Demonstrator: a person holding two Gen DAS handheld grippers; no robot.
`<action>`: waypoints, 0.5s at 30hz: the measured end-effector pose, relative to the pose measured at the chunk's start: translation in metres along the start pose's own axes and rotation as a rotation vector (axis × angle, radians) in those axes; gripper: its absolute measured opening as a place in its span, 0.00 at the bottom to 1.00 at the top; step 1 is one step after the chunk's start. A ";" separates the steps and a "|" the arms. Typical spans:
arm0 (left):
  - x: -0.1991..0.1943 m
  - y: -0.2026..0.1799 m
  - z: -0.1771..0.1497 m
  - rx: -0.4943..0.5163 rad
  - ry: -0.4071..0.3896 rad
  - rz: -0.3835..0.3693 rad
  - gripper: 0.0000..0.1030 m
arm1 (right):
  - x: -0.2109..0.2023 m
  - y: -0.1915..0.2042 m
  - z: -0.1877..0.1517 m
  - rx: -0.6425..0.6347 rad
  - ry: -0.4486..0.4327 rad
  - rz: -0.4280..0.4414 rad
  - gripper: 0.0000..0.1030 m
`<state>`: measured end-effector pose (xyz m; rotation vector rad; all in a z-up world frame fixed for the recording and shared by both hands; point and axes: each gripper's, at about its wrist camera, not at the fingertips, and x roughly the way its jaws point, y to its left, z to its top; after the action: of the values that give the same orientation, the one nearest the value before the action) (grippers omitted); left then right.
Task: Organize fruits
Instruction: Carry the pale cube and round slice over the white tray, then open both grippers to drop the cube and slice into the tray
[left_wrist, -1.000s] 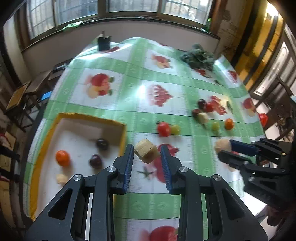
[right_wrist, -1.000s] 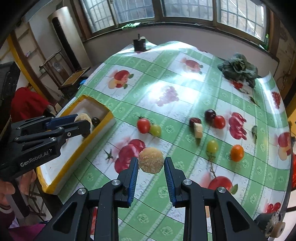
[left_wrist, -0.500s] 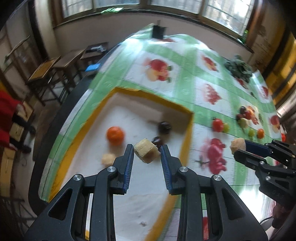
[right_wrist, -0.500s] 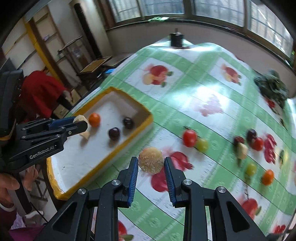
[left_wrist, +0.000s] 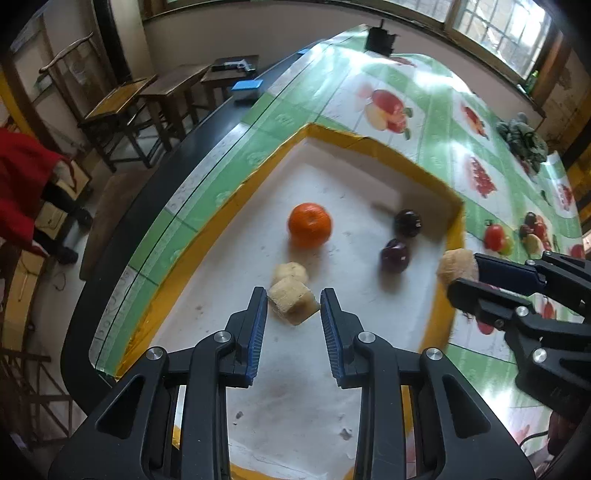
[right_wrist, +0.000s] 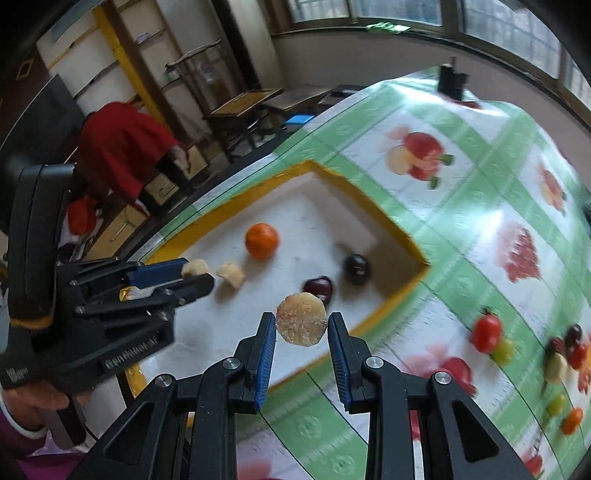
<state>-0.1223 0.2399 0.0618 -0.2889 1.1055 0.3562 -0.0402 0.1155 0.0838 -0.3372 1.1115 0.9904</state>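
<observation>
My left gripper (left_wrist: 293, 308) is shut on a pale banana chunk (left_wrist: 293, 305) and holds it over the white tray with a yellow rim (left_wrist: 384, 155). In the tray lie an orange (left_wrist: 309, 224), two dark plums (left_wrist: 407, 223) and another pale chunk (left_wrist: 290, 272). My right gripper (right_wrist: 301, 332) is shut on a round pale banana slice (right_wrist: 301, 324) above the tray's near rim (right_wrist: 369, 306). The left gripper also shows in the right wrist view (right_wrist: 195, 275), and the right gripper in the left wrist view (left_wrist: 460, 275).
The table has a green and white fruit-print cloth (right_wrist: 480, 206). Loose fruits lie to the right: a red tomato (right_wrist: 487, 328), green grapes, a small orange (right_wrist: 571, 421). Leafy greens (left_wrist: 521, 136) lie far back. Wooden desks (left_wrist: 155, 96) stand beyond the table's left edge.
Both grippers have moved left from the open cloth towards the tray, each with its piece. The left gripper now hangs over the tray's inside; the right is at its near rim.
</observation>
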 end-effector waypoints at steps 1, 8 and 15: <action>0.001 0.001 0.000 -0.002 0.000 0.002 0.28 | 0.004 0.002 0.001 -0.006 0.008 0.004 0.27; 0.011 0.007 0.002 -0.021 0.005 0.008 0.28 | 0.034 0.019 0.012 -0.059 0.061 0.024 0.27; 0.017 0.016 0.002 -0.046 0.014 0.034 0.28 | 0.061 0.024 0.014 -0.066 0.111 0.037 0.27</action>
<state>-0.1204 0.2571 0.0465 -0.3142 1.1177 0.4107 -0.0453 0.1683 0.0433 -0.4301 1.1910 1.0531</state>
